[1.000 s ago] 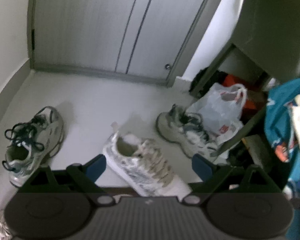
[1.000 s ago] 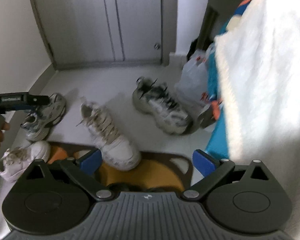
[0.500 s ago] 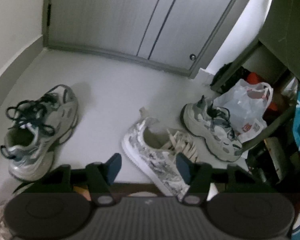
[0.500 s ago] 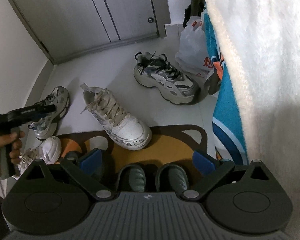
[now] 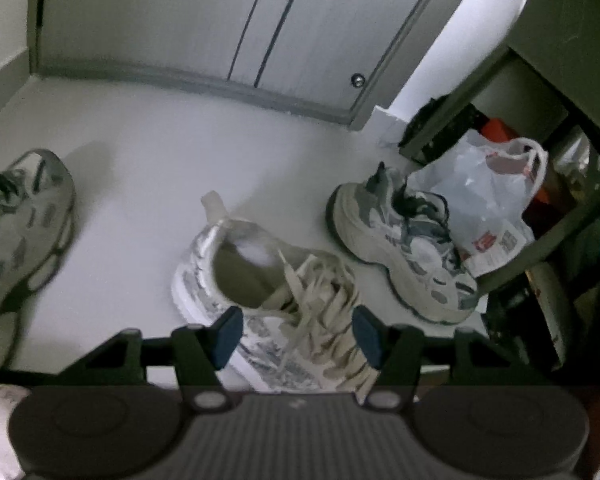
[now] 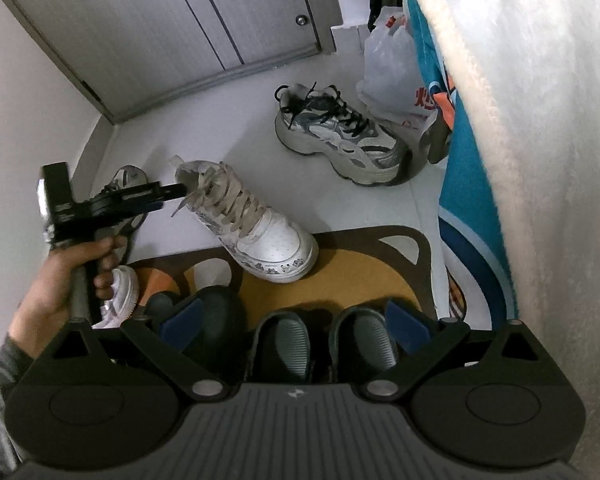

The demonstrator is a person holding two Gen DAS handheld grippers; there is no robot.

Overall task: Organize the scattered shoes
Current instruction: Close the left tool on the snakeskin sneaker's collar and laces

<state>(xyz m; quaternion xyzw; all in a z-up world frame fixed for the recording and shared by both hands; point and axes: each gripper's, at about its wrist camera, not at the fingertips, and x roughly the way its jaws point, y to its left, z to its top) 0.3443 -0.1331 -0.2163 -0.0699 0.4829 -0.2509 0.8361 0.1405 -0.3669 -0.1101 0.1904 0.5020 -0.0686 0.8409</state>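
Observation:
A white sneaker with beige laces [image 5: 260,272] [image 6: 260,232] lies on the pale floor, its toe on the mat's edge. My left gripper [image 5: 296,336] [image 6: 172,192] hovers at its laces and collar, half open, the blue pads astride the laces without a visible squeeze. A grey chunky sneaker [image 5: 404,256] [image 6: 340,136] sits at the right by a plastic bag. Its mate [image 5: 24,232] [image 6: 128,178] lies at the left. A second white sneaker [image 6: 120,292] rests behind the hand. My right gripper [image 6: 296,320] hangs open and empty above dark slippers [image 6: 288,340].
A brown and orange mat [image 6: 340,276] lies in the foreground. A white plastic bag [image 5: 480,200] [image 6: 388,64] and a dark cabinet [image 5: 560,20] crowd the right. White fleece [image 6: 520,160] and teal cloth [image 6: 468,200] hang at the right. A grey sliding door [image 5: 220,20] closes the far side.
My left gripper has narrowed its jaws and sunk toward the white sneaker. The right view has tipped downward, bringing the mat and slippers into sight.

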